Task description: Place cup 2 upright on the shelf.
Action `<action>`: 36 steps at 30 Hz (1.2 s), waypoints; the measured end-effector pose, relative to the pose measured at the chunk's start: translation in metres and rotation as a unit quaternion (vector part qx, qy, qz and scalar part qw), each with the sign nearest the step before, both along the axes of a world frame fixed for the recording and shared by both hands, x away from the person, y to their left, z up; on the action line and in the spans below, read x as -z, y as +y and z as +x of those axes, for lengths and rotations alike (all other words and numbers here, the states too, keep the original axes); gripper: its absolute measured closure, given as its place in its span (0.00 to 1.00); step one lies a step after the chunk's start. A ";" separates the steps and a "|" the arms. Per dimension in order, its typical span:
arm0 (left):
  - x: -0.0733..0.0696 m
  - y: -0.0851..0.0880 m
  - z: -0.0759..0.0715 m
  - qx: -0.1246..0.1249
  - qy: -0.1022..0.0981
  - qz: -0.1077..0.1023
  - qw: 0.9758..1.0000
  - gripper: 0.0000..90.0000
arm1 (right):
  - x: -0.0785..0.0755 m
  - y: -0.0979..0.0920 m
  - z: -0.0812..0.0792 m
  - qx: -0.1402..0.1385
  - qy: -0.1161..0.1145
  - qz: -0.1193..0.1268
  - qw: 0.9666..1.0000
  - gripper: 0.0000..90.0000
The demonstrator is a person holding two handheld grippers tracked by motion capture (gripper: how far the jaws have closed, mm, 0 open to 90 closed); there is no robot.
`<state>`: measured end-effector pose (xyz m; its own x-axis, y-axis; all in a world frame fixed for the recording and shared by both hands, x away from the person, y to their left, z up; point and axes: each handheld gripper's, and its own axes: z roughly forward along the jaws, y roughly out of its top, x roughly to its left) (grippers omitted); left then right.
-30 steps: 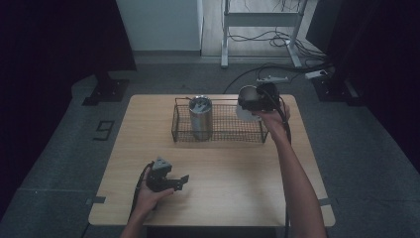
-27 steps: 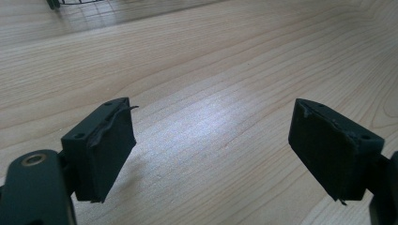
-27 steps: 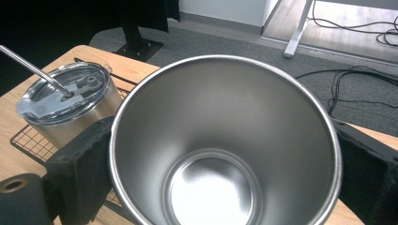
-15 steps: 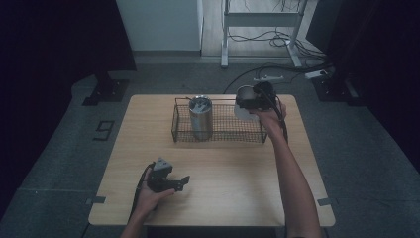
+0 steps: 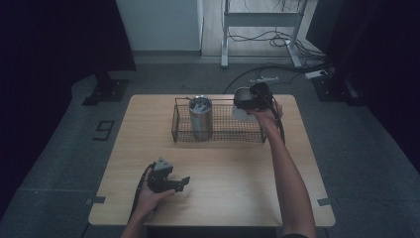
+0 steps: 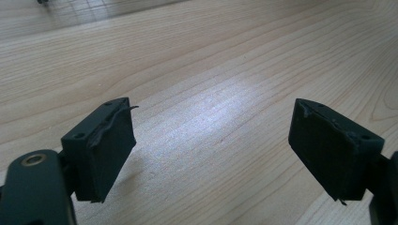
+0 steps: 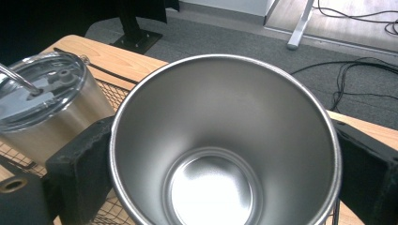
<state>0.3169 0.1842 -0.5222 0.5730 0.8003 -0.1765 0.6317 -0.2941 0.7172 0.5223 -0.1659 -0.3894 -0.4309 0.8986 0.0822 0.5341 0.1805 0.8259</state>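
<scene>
Where grey floor (image 5: 74,148) surrounds, wooden table (image 5: 237,163).

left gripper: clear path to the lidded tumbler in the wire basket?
Probably yes. The left gripper is open and empty over bare table, nothing between it and the wire basket. The lidded tumbler stands upright above the rim; the right gripper holds an open steel cup beside it.

Lidded tumbler (image 5: 201,117) in wire basket (image 5: 218,134), on table's (image 5: 237,168) far side
</scene>
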 end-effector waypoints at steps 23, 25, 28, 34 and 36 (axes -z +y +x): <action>0.002 -0.002 0.000 0.003 0.003 0.002 1.000 0.17 | 0.033 0.003 0.016 0.001 0.023 -0.004 1.000 0.07; 0.002 -0.001 0.000 0.002 0.003 0.003 1.000 0.17 | 0.036 0.003 0.017 0.001 0.027 -0.007 1.000 0.07; 0.003 -0.001 0.001 0.002 0.004 0.002 1.000 0.17 | 0.039 0.003 0.018 0.000 0.030 -0.007 1.000 0.07; 0.003 -0.002 0.000 0.003 0.004 0.007 1.000 0.17 | 0.043 0.005 0.020 -0.001 0.032 -0.012 0.999 0.07; 0.003 -0.002 0.000 0.003 0.004 0.007 1.000 0.17 | 0.045 0.007 0.021 -0.002 0.034 -0.015 0.999 0.07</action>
<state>0.3174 0.1821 -0.5256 0.5762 0.7994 -0.1699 0.6357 -0.3078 0.7079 0.5430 -0.1592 -0.4345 -0.4287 0.8994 0.0848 0.5885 0.2068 0.7816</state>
